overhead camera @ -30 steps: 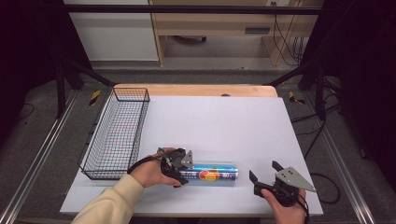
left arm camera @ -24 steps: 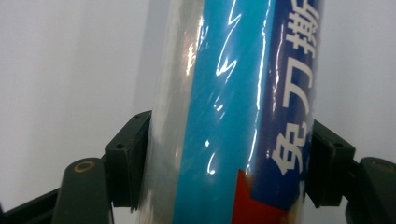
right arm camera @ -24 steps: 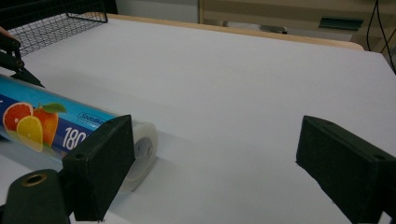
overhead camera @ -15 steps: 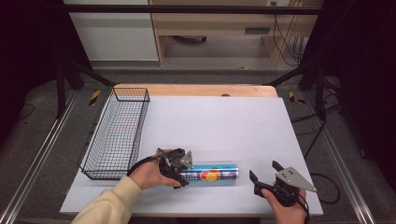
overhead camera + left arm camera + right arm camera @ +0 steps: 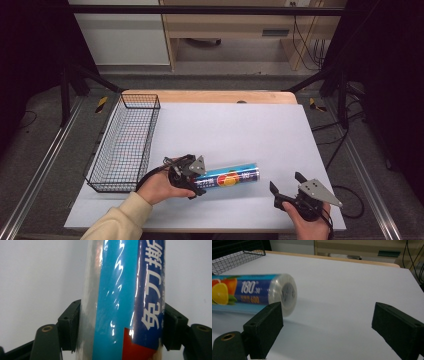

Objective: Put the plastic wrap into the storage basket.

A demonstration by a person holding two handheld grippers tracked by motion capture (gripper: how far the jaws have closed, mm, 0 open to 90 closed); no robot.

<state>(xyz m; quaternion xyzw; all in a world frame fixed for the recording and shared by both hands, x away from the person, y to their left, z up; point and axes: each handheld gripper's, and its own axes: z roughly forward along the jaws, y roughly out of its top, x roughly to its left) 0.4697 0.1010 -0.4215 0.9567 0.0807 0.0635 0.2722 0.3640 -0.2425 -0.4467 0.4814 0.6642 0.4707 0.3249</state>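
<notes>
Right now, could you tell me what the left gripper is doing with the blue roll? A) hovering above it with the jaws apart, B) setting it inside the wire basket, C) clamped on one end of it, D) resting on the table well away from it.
C: the left gripper has its jaws pressed against both sides of the blue roll at the roll's left end, outside the wire basket.

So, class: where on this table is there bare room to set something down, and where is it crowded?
Free: the white top between the wire basket and the right edge, beyond the roll. Crowded: the near edge, with the left gripper clamping the roll and the right gripper open beside it.
</notes>
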